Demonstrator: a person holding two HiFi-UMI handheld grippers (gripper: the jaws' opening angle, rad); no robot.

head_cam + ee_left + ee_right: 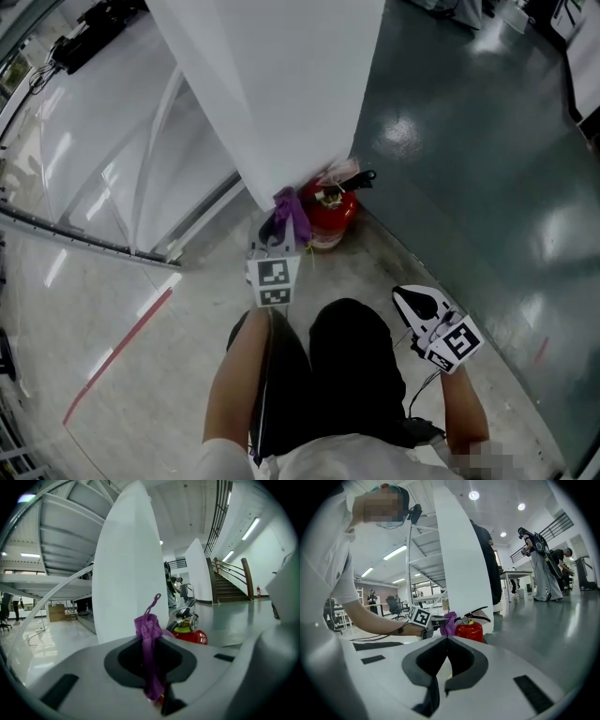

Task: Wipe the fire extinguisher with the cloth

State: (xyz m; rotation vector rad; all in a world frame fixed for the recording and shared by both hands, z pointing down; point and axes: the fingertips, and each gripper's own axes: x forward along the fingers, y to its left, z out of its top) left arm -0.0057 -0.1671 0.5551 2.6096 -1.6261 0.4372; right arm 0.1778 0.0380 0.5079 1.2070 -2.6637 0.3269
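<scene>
The red fire extinguisher stands on the floor against the foot of a white pillar. A purple cloth hangs bunched from my left gripper, just left of the extinguisher's top and close beside it. In the left gripper view the jaws are shut on the cloth, with the extinguisher a little beyond to the right. My right gripper is held back, nearer me and to the right; its jaws meet with nothing between them. From there the extinguisher and cloth show ahead.
Clear glass panels on a metal frame run along the left of the pillar. A red line crosses the pale floor at left; dark green floor lies to the right. The person's dark trouser legs are below. People stand far off.
</scene>
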